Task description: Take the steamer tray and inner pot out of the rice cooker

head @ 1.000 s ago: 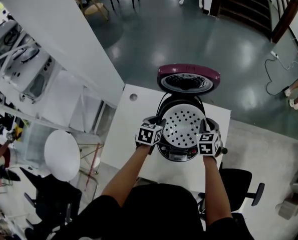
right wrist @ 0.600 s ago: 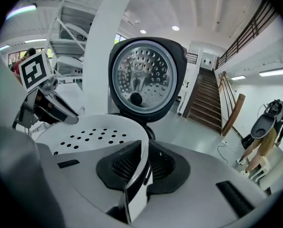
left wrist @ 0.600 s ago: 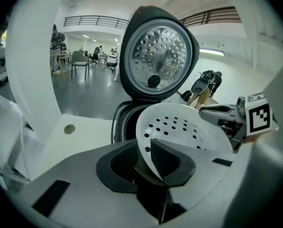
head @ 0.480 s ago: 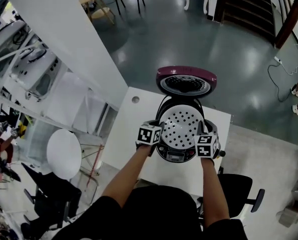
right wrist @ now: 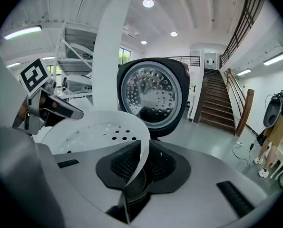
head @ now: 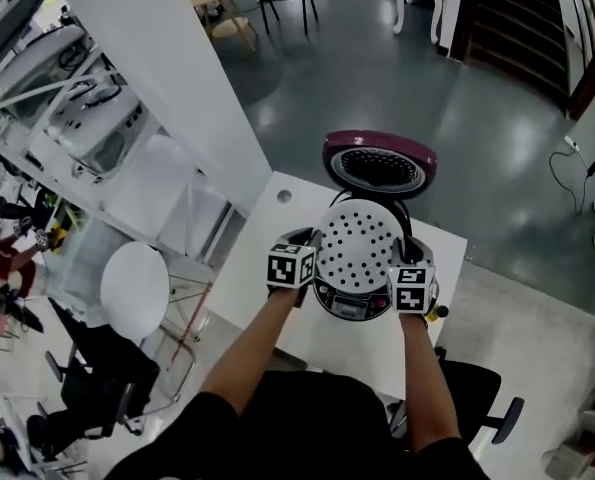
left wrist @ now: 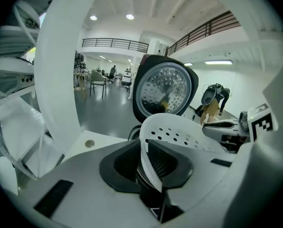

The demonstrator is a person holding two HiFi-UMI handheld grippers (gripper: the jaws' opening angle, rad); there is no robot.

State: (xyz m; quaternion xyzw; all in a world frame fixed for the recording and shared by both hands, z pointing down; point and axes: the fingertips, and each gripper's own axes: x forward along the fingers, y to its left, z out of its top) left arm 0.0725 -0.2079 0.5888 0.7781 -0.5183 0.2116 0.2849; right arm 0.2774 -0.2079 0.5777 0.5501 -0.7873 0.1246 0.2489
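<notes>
The white perforated steamer tray (head: 357,243) hangs just above the open rice cooker (head: 352,310) on the white table (head: 262,258). My left gripper (head: 315,251) pinches the tray's left rim (left wrist: 153,146) between its pads, and its jaws are still closing. My right gripper (head: 402,260) pinches the right rim (right wrist: 142,148), and its jaws are easing open a little with the rim still pressed. The maroon lid (head: 380,163) stands open behind. The tray hides the inner pot.
A cable hole (head: 284,196) marks the table's far left corner. A round white stool (head: 134,290) and white racks (head: 87,118) stand to the left. A black office chair (head: 477,393) is at the table's near right side. Grey floor lies beyond.
Both grippers have risen, and the steamer tray has come up out of the cooker with them. The tray now sits higher against the open lid.
</notes>
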